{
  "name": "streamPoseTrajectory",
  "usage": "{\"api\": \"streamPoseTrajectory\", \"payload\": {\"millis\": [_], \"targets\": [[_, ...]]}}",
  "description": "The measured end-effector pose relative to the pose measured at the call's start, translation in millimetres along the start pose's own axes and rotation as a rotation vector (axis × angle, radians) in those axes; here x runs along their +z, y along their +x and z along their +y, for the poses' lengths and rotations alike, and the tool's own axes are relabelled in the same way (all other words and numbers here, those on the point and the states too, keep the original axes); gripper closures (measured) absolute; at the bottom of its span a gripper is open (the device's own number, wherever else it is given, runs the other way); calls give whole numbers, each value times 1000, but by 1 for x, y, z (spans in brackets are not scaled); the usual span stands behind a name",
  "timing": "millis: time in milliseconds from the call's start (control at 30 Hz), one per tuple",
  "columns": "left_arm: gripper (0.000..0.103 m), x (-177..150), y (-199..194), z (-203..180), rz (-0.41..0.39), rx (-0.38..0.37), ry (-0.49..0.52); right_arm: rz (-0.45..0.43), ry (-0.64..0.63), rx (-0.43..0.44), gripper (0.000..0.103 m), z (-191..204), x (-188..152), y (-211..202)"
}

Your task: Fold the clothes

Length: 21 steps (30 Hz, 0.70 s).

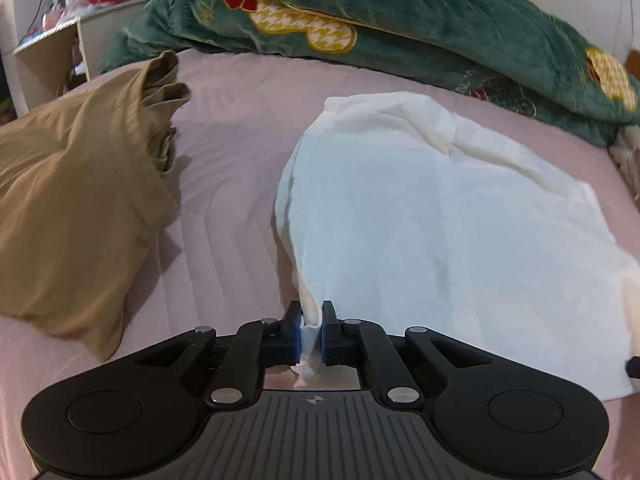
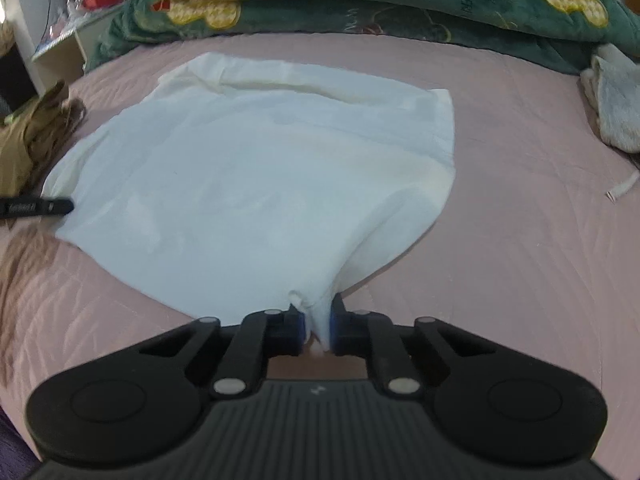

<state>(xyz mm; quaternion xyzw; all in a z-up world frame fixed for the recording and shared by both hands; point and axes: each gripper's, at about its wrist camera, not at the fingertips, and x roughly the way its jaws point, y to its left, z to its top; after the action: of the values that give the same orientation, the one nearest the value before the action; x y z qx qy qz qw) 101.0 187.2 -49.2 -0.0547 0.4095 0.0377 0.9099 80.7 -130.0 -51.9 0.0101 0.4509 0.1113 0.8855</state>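
Two grippers each pinch a near corner of one white garment [image 1: 420,216]. Left gripper [image 1: 311,330]: its blue-padded fingers [image 1: 295,334] are closed on a bunched fold of white cloth, a short tail of which hangs out behind the pads. Right gripper [image 2: 317,330]: its fingers [image 2: 335,330] are likewise clamped on a gathered corner of the same garment, with a small knot of fabric showing just ahead of the pads.

From each grasp the cloth rises in a taut ridge, then spreads away across the pink quilted bedspread [image 1: 232,184], where the rest of the garment lies flat with shallow creases. Its far edge carries a rolled fold running roughly crosswise. In the right wrist view the tip of the left gripper shows as a dark bar at the garment's left edge.

To the left of the white garment, apart from it, lies a tan garment [image 1: 76,200], loosely heaped, its gathered end pointing toward the head of the bed. Beyond both, along the far side of the bedspread, a dark green plush blanket [image 1: 400,12] with yellow houndstooth and red motifs is piled up. At the right edge of the right wrist view a pale fluffy cloth [image 2: 614,108] rests on the bedspread, near the blanket, with a narrow white strap [image 2: 622,190] nearer the camera. A cluttered white shelf unit [image 1: 52,48] stands beyond the bed's far left corner.
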Motion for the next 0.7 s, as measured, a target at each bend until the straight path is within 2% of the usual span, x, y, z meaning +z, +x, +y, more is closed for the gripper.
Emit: {"api": "streamPoseTrajectory", "payload": {"millis": [133, 267, 400, 467, 533, 667, 700], "targets": [[94, -1, -23, -6, -13, -8, 10, -19, -32, -5, 93, -6, 0, -17], [94, -10, -61, -13, -26, -13, 37, -22, -74, 3, 93, -19, -2, -44], [92, -43, -80, -13, 24, -23, 30, 44, -93, 4, 93, -31, -27, -51], [91, -64, -75, -13, 66, 1, 40, 76, -103, 2, 93, -32, -38, -48], [91, -79, -79, -14, 56, 28, 69, 96, -121, -4, 92, -30, -45, -46], [89, -78, -98, -14, 58, 41, 118, 136, -158, -16, 92, -26, -59, -40], [86, -77, -102, -11, 53, 49, 117, 145, -166, -19, 92, -25, -63, -39]]}}
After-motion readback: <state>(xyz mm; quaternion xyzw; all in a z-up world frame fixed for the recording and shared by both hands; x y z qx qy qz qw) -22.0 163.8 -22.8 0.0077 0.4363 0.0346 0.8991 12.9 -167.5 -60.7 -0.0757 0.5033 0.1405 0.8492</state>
